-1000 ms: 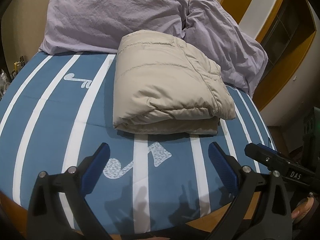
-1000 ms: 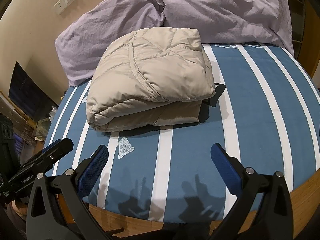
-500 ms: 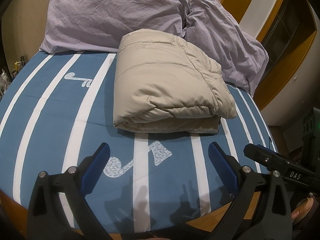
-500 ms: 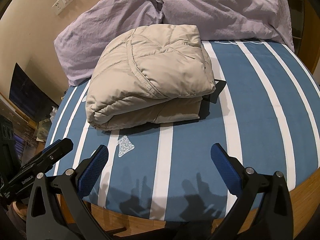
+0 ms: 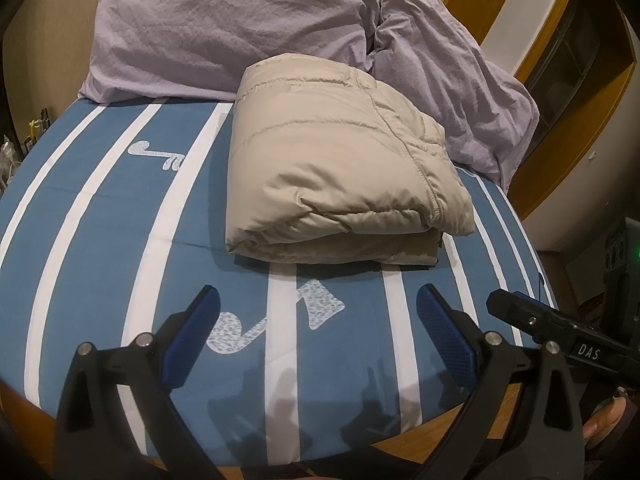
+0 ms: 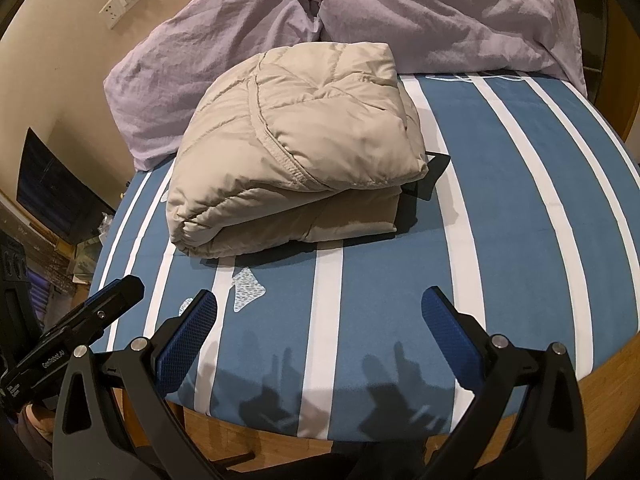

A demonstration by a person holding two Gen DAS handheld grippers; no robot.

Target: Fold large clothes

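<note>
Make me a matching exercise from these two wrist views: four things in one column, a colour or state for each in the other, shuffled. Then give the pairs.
Things:
1. puffer jacket
2. pillows
3. bed sheet
4. left gripper

Colour or state:
A. lilac and crumpled, at the head of the bed
B. open, holding nothing
C. beige, folded into a bundle
D. blue with white stripes

Pairs: 1-C, 2-A, 3-D, 4-B
</note>
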